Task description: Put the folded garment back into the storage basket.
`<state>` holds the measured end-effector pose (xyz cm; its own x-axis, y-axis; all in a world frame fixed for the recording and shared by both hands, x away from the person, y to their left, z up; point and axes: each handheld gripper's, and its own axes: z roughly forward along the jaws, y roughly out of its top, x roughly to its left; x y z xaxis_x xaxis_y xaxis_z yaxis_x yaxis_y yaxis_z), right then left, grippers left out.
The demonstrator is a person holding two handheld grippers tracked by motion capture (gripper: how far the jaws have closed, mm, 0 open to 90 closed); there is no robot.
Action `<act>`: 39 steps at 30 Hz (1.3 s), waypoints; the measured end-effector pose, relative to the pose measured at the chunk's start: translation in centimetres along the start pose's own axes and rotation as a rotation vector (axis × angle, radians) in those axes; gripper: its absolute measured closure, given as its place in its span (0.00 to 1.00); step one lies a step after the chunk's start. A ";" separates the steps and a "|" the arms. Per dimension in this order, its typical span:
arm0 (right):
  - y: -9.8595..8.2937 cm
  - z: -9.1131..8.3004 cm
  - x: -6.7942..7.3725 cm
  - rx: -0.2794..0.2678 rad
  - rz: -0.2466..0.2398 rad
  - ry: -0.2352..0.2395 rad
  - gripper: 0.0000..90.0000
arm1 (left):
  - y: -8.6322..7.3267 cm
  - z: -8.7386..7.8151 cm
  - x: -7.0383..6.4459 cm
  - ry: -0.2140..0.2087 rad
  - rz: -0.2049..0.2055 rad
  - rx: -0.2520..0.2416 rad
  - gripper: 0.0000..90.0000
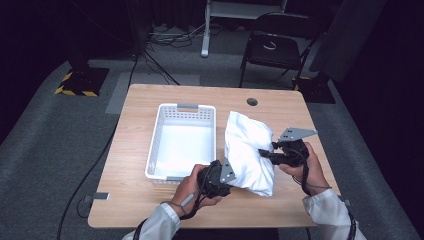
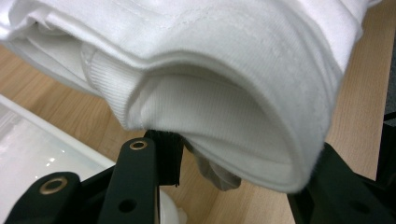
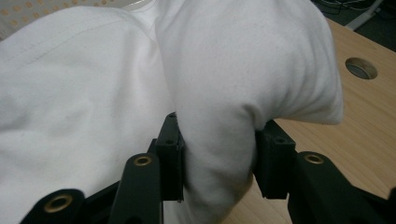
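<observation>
A folded white garment (image 1: pixel 247 150) lies on the wooden table (image 1: pixel 135 200), just right of a white plastic basket (image 1: pixel 154 150). My left gripper (image 1: pixel 233 175) holds the garment's near left corner. In the left gripper view, its jaws stand wide around the thick folded edge (image 2: pixel 224 107), which hangs a little above the table. My right gripper (image 1: pixel 266 153) comes in from the garment's right side. In the right gripper view, a bunched fold (image 3: pixel 219 140) is pinched between the two black jaws of that gripper (image 3: pixel 219 161).
The basket's rim (image 2: pixel 46 135) runs close by my left gripper, and the basket looks empty. A round cable hole (image 1: pixel 252 101) (image 3: pixel 360 68) sits in the table's far edge. A black folding chair (image 1: pixel 280 42) and cables stand on the floor beyond the table.
</observation>
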<state>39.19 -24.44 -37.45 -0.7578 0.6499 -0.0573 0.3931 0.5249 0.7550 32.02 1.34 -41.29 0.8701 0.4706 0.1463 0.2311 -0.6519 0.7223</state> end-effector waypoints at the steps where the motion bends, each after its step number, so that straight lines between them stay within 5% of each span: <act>1: 0.2 0.1 0.0 -0.001 -0.002 0.001 0.66 | 0.0 -0.1 0.1 0.000 0.001 0.002 0.65; 39: 5.0 3.5 2.8 0.005 -0.085 0.038 0.66 | -3.8 -3.2 2.3 0.076 -0.091 -0.018 0.64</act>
<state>40.87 -18.05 -36.14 -0.8074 0.5822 -0.0961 0.3294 0.5797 0.7453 31.77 6.85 -41.52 0.8103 0.5714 0.1302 0.2990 -0.5942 0.7467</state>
